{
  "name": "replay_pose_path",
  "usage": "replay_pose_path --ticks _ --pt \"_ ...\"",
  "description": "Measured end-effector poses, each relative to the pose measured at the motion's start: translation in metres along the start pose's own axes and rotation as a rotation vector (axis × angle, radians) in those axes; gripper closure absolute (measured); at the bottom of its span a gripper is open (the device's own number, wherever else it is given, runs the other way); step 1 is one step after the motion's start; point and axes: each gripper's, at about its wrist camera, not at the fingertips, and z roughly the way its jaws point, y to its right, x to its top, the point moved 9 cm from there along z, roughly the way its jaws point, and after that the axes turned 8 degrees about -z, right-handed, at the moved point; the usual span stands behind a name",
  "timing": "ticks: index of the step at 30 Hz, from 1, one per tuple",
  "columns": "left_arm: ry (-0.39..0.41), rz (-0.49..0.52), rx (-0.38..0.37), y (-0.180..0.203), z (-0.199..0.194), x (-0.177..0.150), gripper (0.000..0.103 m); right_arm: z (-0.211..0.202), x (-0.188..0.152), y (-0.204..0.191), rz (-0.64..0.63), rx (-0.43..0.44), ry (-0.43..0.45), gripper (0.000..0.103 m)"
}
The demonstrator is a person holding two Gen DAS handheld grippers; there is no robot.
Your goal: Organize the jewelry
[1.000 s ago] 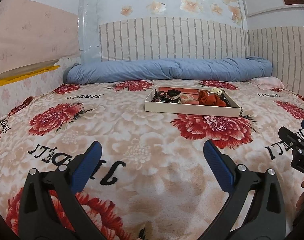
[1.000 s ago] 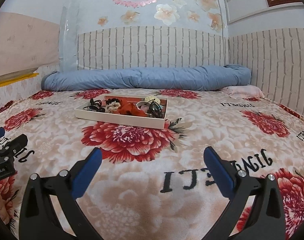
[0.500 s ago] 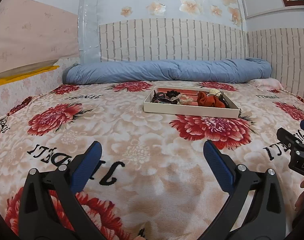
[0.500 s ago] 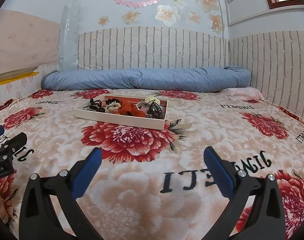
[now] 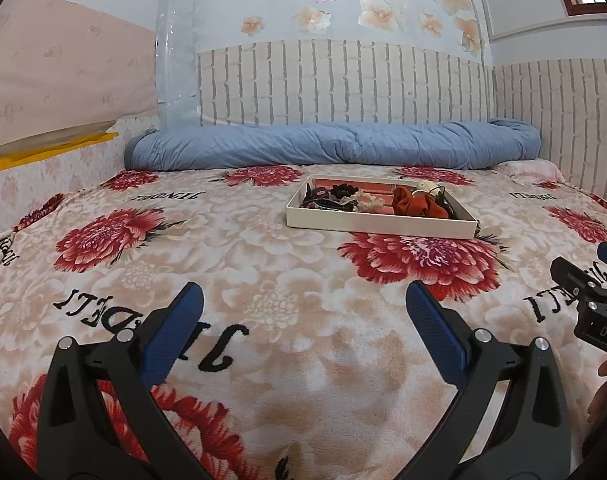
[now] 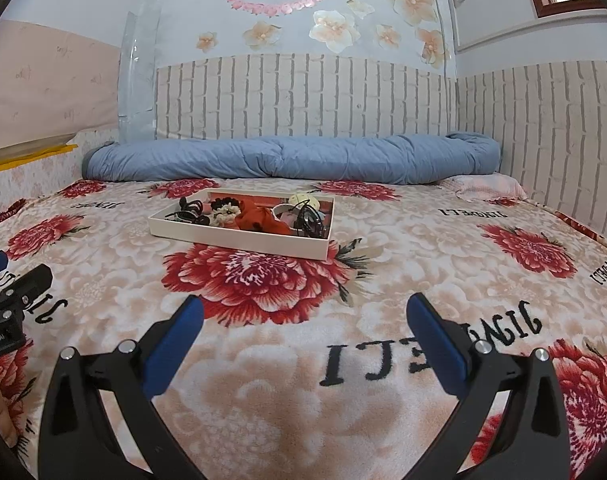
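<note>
tray [image 5: 379, 227] nearer — contents a tangle

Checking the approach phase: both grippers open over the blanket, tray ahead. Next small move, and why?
Probably bring the right gripper forward toward the white tray. Both it and the left gripper are open and empty, well short of the tray; the red scrunchie and black hair ties lie untouched inside.

tray [image 5: 379, 227] of hair ties [image 5: 417, 204] on blanket [image 5: 263, 264], rolled quilt [image 5: 335, 146] behind
</note>
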Motion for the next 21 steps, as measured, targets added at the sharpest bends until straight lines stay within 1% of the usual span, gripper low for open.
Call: replay_pose_path --ticks 21 --pt "0.0 -0.004 0.003 -0.0004 -0.0003 -0.0006 0.005 -0.001 -0.0004 0.0002 -0.002 0.0 0.002 0.004"
